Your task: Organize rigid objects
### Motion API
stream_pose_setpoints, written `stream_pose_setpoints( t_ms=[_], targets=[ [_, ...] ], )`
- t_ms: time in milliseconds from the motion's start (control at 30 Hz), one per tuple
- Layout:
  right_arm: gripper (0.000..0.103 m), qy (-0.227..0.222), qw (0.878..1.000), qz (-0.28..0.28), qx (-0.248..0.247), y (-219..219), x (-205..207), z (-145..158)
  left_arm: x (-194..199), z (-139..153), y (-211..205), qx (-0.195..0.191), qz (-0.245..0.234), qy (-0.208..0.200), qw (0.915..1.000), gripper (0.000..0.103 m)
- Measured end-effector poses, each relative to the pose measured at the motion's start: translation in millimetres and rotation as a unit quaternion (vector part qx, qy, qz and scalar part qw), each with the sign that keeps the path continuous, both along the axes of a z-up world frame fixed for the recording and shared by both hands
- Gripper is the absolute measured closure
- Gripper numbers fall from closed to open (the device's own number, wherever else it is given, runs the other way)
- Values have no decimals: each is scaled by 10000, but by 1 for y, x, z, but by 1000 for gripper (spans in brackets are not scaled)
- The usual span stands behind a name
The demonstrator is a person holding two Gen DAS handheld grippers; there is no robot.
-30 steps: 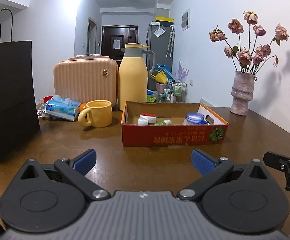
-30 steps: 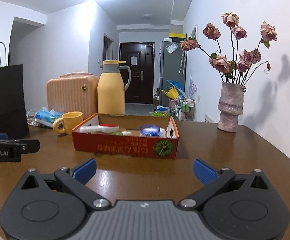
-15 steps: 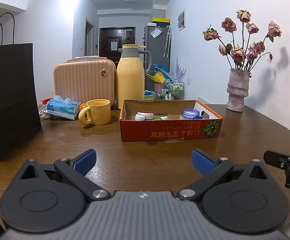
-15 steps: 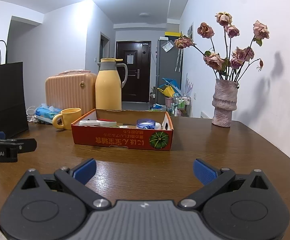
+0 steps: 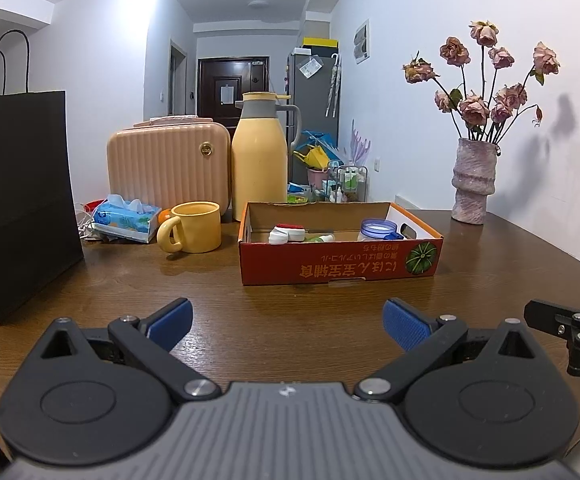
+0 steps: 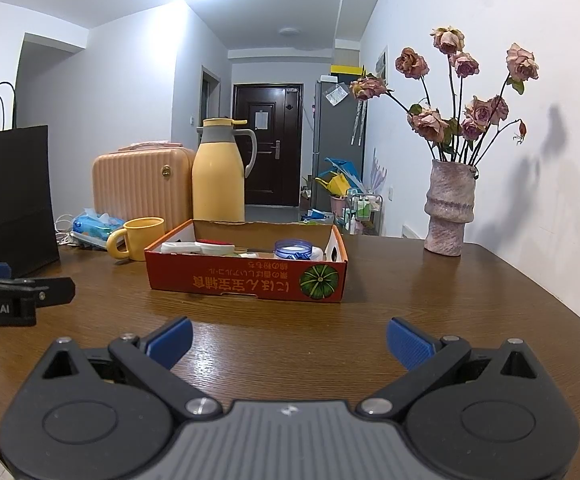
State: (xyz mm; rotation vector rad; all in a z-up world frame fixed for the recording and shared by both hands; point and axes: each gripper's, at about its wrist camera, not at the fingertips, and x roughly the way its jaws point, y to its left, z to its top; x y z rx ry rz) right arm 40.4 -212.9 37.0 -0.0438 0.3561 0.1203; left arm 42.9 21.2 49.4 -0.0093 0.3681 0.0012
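Both grippers hover low over the brown wooden bench (image 5: pixel 290 320), side by side and pointed at the same shallow cardboard box (image 5: pixel 340 268). The left gripper (image 5: pixel 287 320) has its blue-padded fingers spread wide with nothing between them; the right gripper (image 6: pixel 288 340) is likewise spread wide and empty. Each shows at the edge of the other's view.

The box sits near the middle of the bench, well apart from both grippers, its red front printed with a green pumpkin. Inside it lie a white-and-red container (image 5: pixel 285 233), a small bottle that seems to have a green label (image 5: pixel 322 238), though it is too small to be sure, and a jar with a blue lid (image 5: pixel 378 229) towards the right end.

Left of the box stands a yellow mug (image 5: pixel 193 227), with a tissue pack (image 5: pixel 125 220) beside it. Behind them are a peach ribbed case (image 5: pixel 167 166) and a yellow thermos jug (image 5: pixel 258 160). A black paper bag (image 5: pixel 17 200) stands at the far left, and a vase of dried roses (image 5: pixel 473 182) at the far right near the wall.
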Motion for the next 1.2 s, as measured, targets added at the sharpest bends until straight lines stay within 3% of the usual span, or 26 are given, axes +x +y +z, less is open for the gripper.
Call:
stream_pose_setpoints(
  t_ms=[1200],
  targets=[
    [0, -8, 10000, 7, -15, 2, -1, 1, -2, 0, 0, 5, -7, -13, 10000, 0]
  ],
)
